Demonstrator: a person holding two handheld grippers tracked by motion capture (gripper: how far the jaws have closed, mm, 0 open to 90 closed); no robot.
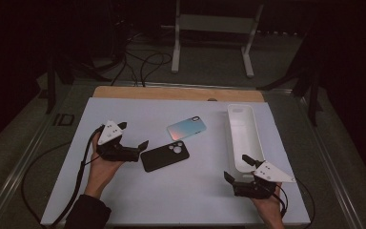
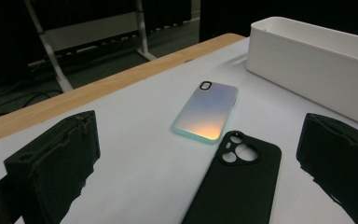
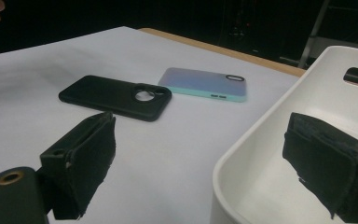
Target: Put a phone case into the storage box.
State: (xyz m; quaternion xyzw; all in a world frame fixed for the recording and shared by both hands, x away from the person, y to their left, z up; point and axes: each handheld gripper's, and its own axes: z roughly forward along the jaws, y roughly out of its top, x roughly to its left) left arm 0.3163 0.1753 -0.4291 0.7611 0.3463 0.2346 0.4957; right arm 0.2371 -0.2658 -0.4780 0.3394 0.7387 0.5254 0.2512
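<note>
Hands enter from the near edge of the white table (image 1: 171, 200), each carrying a gripper. The left hand (image 1: 102, 169) lies palm up with its forearm angled in from the bottom left; its left gripper (image 1: 134, 138) points rightward, jaws spread wide with nothing between them, one tip just beside the short end of the black phone case (image 1: 165, 156). That case lies flat, camera cut-out toward the far right. Just beyond it, apart by a narrow gap, lies an iridescent phone case (image 1: 186, 128) with a mint-green rim, also flat.

The right hand (image 1: 267, 205) sits near the bottom right corner, holding the right gripper (image 1: 236, 168), which aims up and left with jaws likewise parted and empty. From the right gripper view, one jaw hangs over the near end of the white oblong bin (image 1: 244, 143); whether it touches the rim is hard to judge in this dim light. Bin stands lengthwise along the table's right side, well apart from both cases.
</note>
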